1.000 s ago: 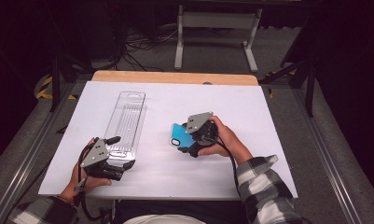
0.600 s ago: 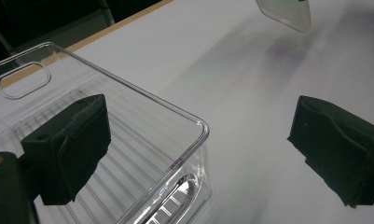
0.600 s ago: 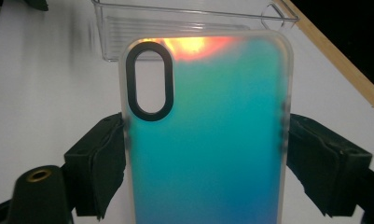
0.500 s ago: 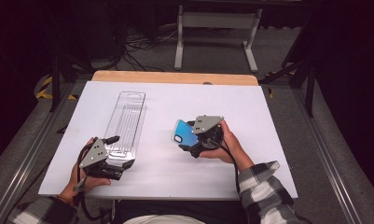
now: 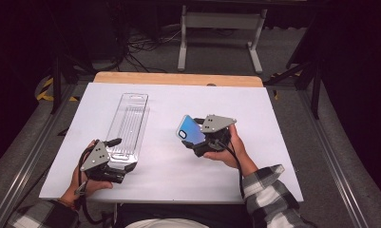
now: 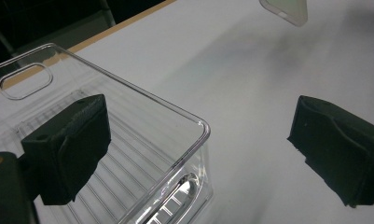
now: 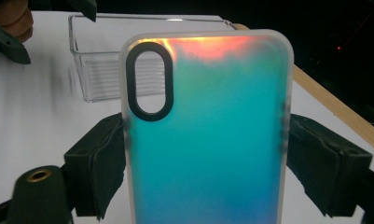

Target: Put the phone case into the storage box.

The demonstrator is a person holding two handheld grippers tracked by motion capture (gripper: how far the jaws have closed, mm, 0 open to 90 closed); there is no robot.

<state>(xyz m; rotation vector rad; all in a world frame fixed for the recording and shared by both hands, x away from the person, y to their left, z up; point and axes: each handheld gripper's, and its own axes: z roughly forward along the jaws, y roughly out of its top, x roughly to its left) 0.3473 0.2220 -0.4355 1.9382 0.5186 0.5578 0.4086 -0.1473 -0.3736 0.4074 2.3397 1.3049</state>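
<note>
A clear plastic tray (image 5: 128,128) lies lengthwise on the white table top (image 5: 273,109), left of centre. My left gripper (image 5: 118,160) rests at the tray's near end. In the left gripper view it (image 6: 198,154) is open, one jaw over the tray (image 6: 128,154) and the other over bare table, with the tray's corner between them untouched. Right of centre, my right gripper (image 5: 196,137) is shut on a teal-blue iridescent phone case (image 5: 190,129) and holds it tilted above the table. The right gripper view has the case (image 7: 208,140) upright between the pads (image 7: 100,163), its oval camera cutout at the upper left.
A wooden strip (image 5: 178,78) runs along the table's far edge, with a metal stand (image 5: 221,23) and cables on the dark floor behind. Metal rails run along both sides. In the right gripper view the tray (image 7: 105,60) lies beyond the case.
My right hand has shifted a little to the right with the phone case still held. The left gripper and the tray have not moved.
</note>
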